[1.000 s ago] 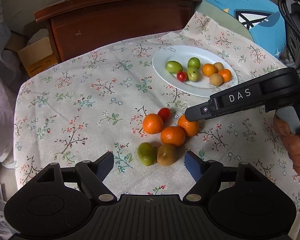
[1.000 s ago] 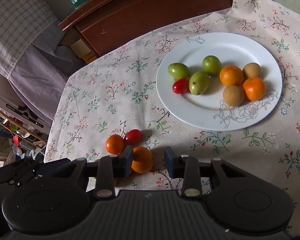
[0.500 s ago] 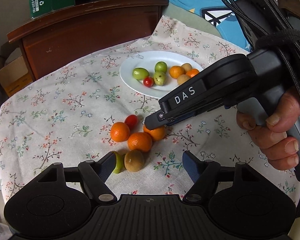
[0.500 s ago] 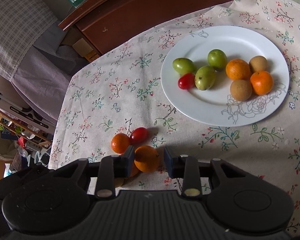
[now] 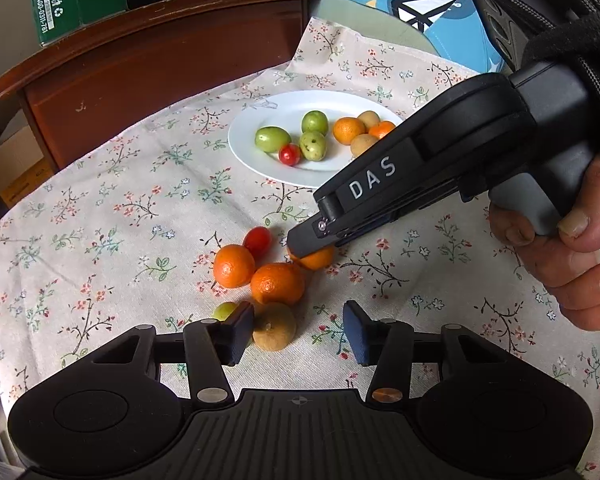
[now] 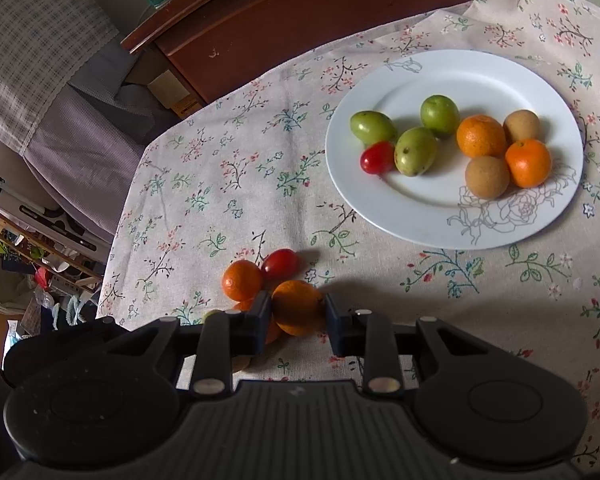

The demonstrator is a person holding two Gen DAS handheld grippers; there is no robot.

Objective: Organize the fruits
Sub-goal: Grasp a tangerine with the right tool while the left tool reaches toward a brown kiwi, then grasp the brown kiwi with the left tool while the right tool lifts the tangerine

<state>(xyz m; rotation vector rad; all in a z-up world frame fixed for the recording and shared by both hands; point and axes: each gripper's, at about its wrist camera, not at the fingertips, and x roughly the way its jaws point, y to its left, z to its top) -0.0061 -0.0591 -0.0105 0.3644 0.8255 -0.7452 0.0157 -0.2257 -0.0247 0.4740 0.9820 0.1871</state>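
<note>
White plate (image 6: 452, 236) sits up and to the right of the right gripper (image 6: 298, 314), well apart from it, so that's the way the clamped orange (image 6: 298, 306) has to travel. Right jaws are squeezed onto it, still down at the floral tablecloth (image 5: 140, 208). Left gripper (image 5: 298, 330) has just been closing in; the brown fruit (image 5: 274, 326) lies between its jaws against the left pad, but the right pad stands clear, so nothing's grabbed yet. Plate count: three green, two orange, two brown, one red tomato. On the cloth: three oranges, one tomato (image 5: 258, 240), one brown, one green.
</note>
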